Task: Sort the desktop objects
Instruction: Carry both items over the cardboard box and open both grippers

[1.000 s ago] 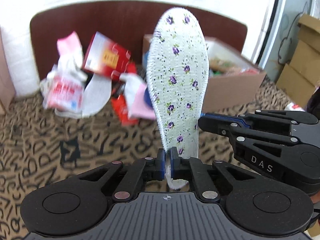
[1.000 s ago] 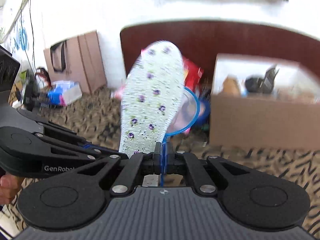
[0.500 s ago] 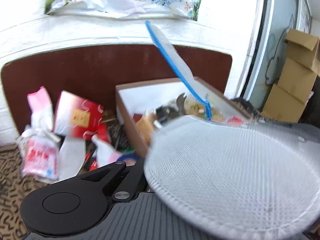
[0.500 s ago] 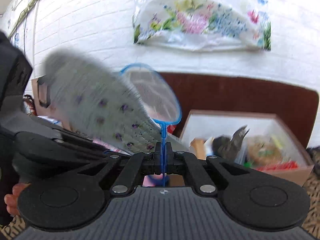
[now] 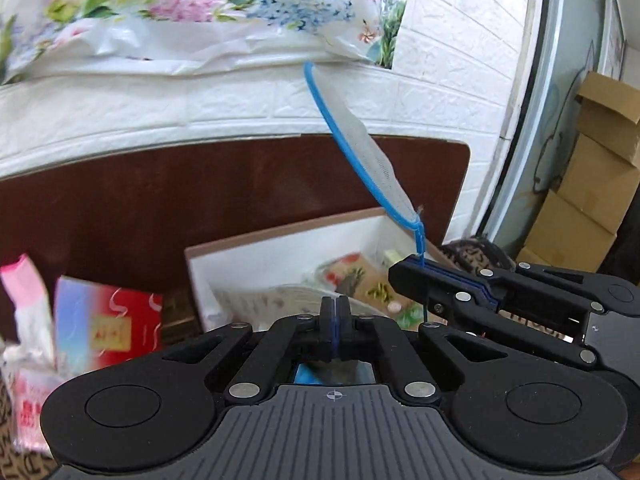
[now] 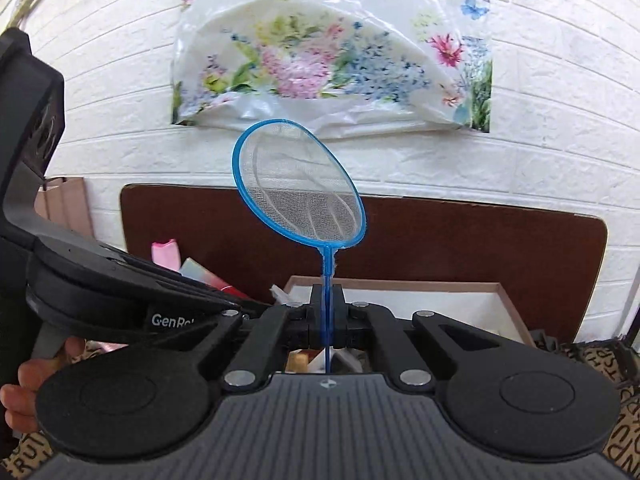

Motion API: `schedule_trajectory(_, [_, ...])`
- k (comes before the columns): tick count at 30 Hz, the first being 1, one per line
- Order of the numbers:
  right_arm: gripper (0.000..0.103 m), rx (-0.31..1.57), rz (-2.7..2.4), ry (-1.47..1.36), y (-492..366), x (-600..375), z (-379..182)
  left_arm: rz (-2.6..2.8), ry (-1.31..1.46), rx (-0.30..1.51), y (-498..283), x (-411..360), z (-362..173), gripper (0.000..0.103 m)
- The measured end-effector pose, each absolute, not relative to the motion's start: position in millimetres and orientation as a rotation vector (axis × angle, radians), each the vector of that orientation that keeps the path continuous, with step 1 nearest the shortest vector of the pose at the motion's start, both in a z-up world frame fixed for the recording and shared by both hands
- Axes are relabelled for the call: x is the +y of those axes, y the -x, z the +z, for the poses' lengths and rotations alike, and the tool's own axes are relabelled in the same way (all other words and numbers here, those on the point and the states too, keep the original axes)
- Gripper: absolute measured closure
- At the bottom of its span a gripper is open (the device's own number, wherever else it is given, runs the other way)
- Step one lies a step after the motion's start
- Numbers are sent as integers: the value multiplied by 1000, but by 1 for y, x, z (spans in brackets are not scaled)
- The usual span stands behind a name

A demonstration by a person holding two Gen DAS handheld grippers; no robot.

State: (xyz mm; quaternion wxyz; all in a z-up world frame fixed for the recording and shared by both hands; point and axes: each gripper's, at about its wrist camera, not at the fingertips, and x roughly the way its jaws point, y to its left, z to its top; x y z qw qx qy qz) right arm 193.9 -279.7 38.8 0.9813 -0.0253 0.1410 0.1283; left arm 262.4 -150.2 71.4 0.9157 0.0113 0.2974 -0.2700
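My right gripper (image 6: 327,312) is shut on the thin handle of a blue-rimmed fish net (image 6: 298,184), which stands upright above a cardboard box (image 6: 508,300). In the left wrist view the net (image 5: 360,148) and the right gripper (image 5: 404,276) show at the right, over the same box (image 5: 280,240). My left gripper (image 5: 335,320) is shut with nothing visible between its jaws. A floral insole (image 5: 256,300) lies flat inside the box just beyond the left fingertips.
A red packet (image 5: 108,320) and pink-white bags (image 5: 28,344) lie left of the box against a brown board (image 5: 160,208). Stacked cartons (image 5: 592,184) stand at the far right. A patterned cloth (image 6: 616,364) covers the surface.
The left gripper held the floral insole upright, tipped it over the box and let it go; it now lies inside. Both grippers rose and tilted up; the net stays gripped.
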Motion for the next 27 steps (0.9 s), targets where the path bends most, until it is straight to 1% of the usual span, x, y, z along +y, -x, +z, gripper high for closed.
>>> schedule_trajectory(4, [101,273,219,79,-213,-292,46,-557,-23,620,-284,-165,71,103])
schedule_trajectory(8, [101,300,184,100,-233,-303,38,-547,-45,659,-296,-174,51,103])
schedule_trajectory(9, [101,318,174,112,-238,-306,32,-545,-48,671,-297,-174,44,97])
schedule_trajectory(10, [101,339,162,119,-242,-309,25,-542,-45,683,-298,-172,37,81])
schedule_trajectory(11, [101,357,153,129,-246,-312,17,-534,-38,698,-300,-170,30,80])
schedule_trajectory(12, [101,377,147,140,-250,-314,8,-522,-29,709,-302,-168,23,77])
schedule_trajectory(14, [99,419,138,157,-256,-318,-11,-516,-20,731,-305,-164,11,61])
schedule_trajectory(15, [99,446,138,166,-259,-319,-21,-513,-12,737,-305,-161,6,40])
schedule_trajectory(16, [95,466,140,178,-260,-320,-28,-503,-1,730,-304,-158,3,22])
schedule_trajectory(17, [84,483,137,189,-261,-320,-34,-489,10,709,-301,-154,1,18])
schedule_trajectory(18, [75,492,128,196,-260,-321,-40,-470,16,678,-297,-151,0,12])
schedule_trajectory(19, [50,490,118,197,-258,-322,-44,-457,19,654,-294,-147,0,9])
schedule_trajectory(20, [31,481,105,191,-255,-323,-47,-447,22,637,-292,-144,-1,6])
schedule_trajectory(21, [28,474,95,183,-251,-324,-48,-437,23,627,-289,-142,-1,0])
schedule_trajectory(22, [25,471,91,174,-248,-326,-49,-424,21,619,-286,-140,0,0])
schedule_trajectory(24, [16,477,84,163,-242,-329,-50,-404,13,599,-279,-137,-1,0])
schedule_trajectory(25, [14,474,73,162,-239,-330,-50,-404,9,593,-276,-136,-2,0])
schedule_trajectory(27, [14,468,64,176,-231,-331,-49,-406,0,588,-270,-134,-4,0])
